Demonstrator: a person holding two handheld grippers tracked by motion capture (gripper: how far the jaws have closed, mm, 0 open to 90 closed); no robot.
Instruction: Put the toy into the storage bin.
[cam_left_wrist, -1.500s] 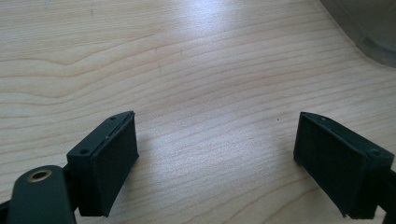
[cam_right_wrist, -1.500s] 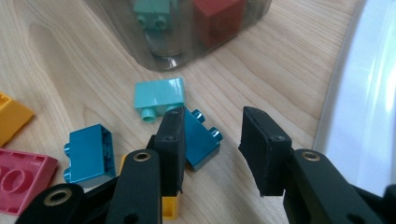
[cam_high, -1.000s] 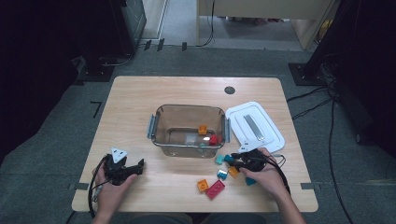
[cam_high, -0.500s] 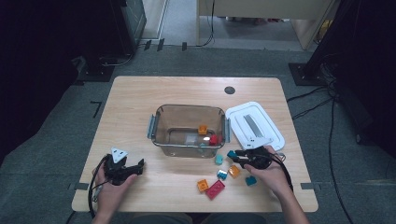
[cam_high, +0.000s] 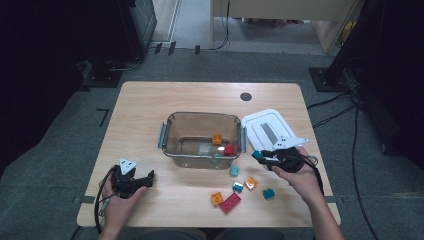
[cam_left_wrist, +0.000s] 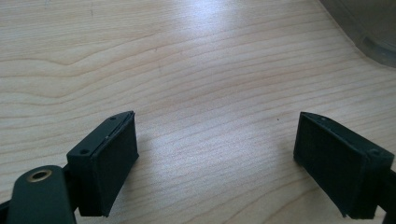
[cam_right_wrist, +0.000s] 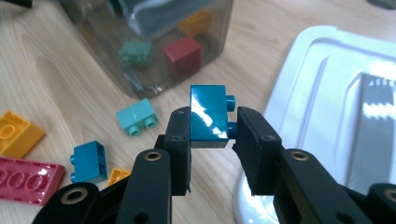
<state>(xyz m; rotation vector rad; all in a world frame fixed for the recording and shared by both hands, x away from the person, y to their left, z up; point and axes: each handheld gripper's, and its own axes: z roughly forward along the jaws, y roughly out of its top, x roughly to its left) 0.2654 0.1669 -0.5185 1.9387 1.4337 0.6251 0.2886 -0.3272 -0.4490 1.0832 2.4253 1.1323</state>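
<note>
The right hand-held gripper (cam_right_wrist: 212, 128), clamped on a teal brick (cam_right_wrist: 208, 116), carries it toward the clear bin (cam_high: 202, 137) just ahead, where it needs releasing, while the left hand-held gripper (cam_left_wrist: 215, 163) rests apart on the bench (cam_high: 150, 105).

Ahead of the right gripper (cam_high: 259, 156), the clear bin's (cam_high: 202, 159) near wall stands in the way; its open top is unobstructed. The white lid (cam_high: 270, 131) lies just beside the gripper on its outer side. Loose bricks (cam_high: 235, 192) crowd the table below and inward. Before the left gripper (cam_left_wrist: 215, 163), bare tabletop (cam_left_wrist: 196, 70) offers free passage up to the bin corner.
</note>
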